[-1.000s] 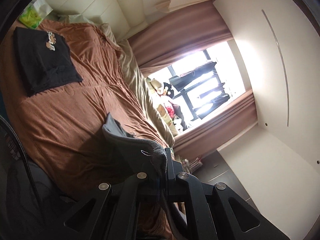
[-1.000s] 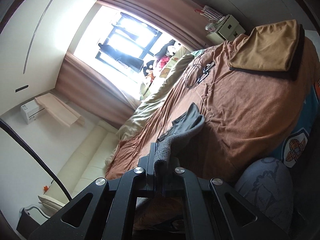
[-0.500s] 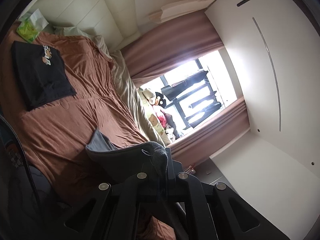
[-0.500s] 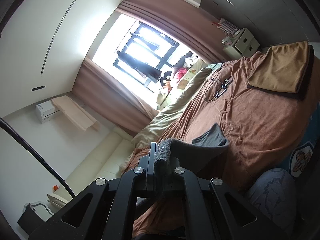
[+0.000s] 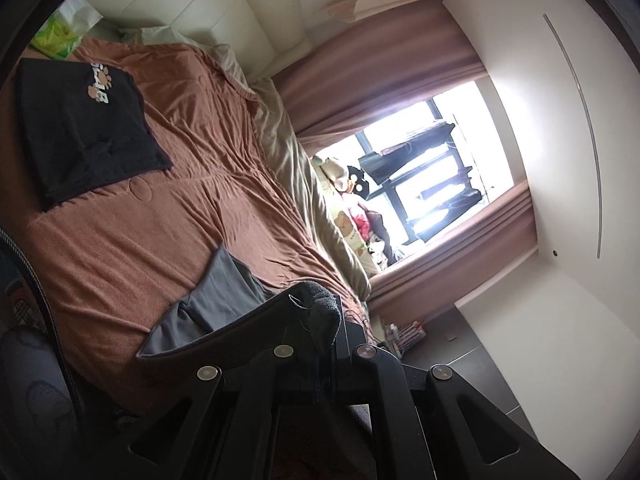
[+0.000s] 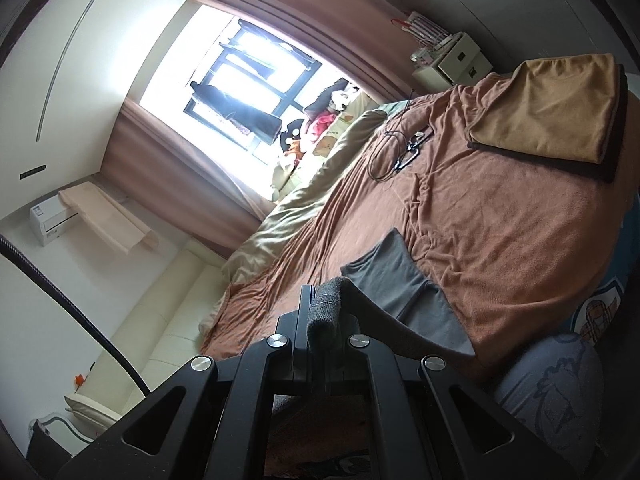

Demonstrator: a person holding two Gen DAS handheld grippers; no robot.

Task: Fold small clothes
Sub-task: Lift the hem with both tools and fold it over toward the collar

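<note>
A small dark grey garment (image 5: 224, 296) hangs between my two grippers above the brown bed cover (image 5: 120, 216). My left gripper (image 5: 320, 316) is shut on one bunched corner of it. My right gripper (image 6: 324, 312) is shut on the other corner. The garment's free end (image 6: 388, 272) trails down and lies on the bed cover (image 6: 500, 248). The cloth between the grippers is stretched taut.
A folded black shirt with a paw print (image 5: 80, 120) lies on the bed's far left. A folded tan cloth on a black one (image 6: 552, 116) lies at the far right, with cables (image 6: 400, 152) beside it. A beige duvet (image 6: 320, 184) lines the window side.
Both grippers have lifted and pulled the grey garment toward me, so it now spreads wider and tauter between them. Its far end still rests on the bed.
</note>
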